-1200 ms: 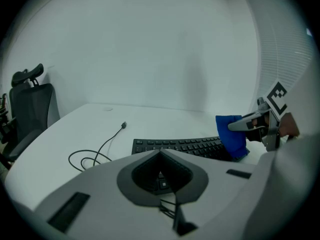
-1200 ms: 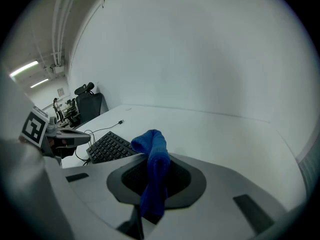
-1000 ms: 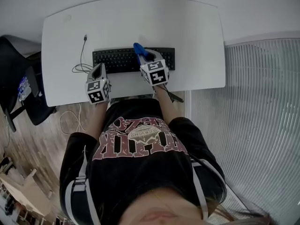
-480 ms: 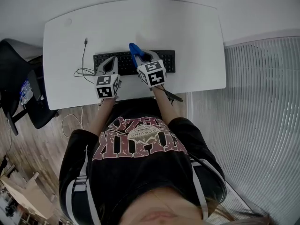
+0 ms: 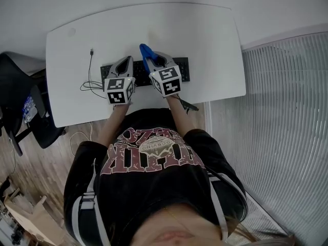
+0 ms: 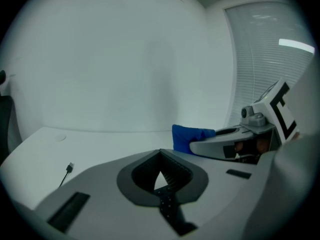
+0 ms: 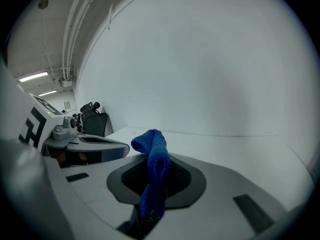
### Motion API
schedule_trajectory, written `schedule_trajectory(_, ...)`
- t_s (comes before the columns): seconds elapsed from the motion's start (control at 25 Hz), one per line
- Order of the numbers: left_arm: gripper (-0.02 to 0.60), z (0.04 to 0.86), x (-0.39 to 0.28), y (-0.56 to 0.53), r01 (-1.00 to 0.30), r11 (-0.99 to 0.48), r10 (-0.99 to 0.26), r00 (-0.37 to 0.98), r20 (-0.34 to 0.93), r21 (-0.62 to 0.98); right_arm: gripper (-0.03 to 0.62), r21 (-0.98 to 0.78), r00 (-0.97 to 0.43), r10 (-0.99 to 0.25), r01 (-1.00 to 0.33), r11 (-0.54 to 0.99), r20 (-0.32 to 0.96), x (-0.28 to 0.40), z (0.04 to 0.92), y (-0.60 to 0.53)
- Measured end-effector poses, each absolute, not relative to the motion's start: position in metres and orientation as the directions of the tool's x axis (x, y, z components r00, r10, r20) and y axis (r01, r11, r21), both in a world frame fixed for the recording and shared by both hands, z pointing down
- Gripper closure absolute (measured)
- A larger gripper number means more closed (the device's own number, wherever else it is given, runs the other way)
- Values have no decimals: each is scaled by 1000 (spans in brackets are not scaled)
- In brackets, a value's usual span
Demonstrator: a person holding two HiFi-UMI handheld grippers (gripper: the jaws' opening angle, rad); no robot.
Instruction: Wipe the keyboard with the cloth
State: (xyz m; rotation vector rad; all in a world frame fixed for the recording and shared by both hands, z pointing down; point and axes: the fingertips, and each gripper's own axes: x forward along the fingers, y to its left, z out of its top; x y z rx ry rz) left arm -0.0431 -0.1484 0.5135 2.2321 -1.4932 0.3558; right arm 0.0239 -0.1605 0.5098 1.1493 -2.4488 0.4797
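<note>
The black keyboard (image 5: 183,68) lies across the middle of the white desk (image 5: 205,40), much of it hidden under both grippers. My right gripper (image 5: 152,61) is over the keyboard's middle, shut on the blue cloth (image 5: 145,52), which sticks out past its tips. In the right gripper view the cloth (image 7: 155,166) stands folded between the jaws of the right gripper (image 7: 152,181). My left gripper (image 5: 125,61) hovers over the keyboard's left half, close beside the right one. In its own view the left gripper (image 6: 161,173) is shut with nothing in it, and the cloth (image 6: 192,136) shows to its right.
A thin black cable (image 5: 90,70) with a loose plug (image 5: 92,51) runs on the desk left of the keyboard. A dark office chair (image 5: 20,101) stands off the desk's left edge. Ribbed white blinds (image 5: 287,127) fill the right side.
My left gripper has moved from the desk's front left edge up and right onto the keyboard, beside the right one. The right gripper with the cloth has shifted slightly left.
</note>
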Motion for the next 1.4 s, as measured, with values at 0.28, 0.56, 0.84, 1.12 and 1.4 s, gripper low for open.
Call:
schedule_trajectory(0.28, 552, 475, -30, -164, -911, -368, -838, 412, 356, 188, 530, -119, -607, -688, -778, 617, 399, 18, 482, -171)
schedule_trajectory(0.56, 552, 448, -29, -170, -906, -383, -857, 421, 297, 181, 530, -107, -619, -700, -772, 627, 356, 12, 462, -177)
schedule_trajectory(0.84, 552, 411, -28, -176, -897, -405, -874, 436, 214, 175, 530, -86, -619, -727, -775, 626, 297, 10, 431, -184)
schedule_trajectory(1.12, 552, 391, -25, -178, -890, -427, -877, 451, 165, 160, 530, -68, -615, -744, -780, 622, 262, 9, 413, -187)
schedule_trajectory(1.4, 552, 387, -19, -180, -886, -442, -875, 461, 149, 143, 530, -45, -606, -759, -788, 614, 240, 13, 401, -190)
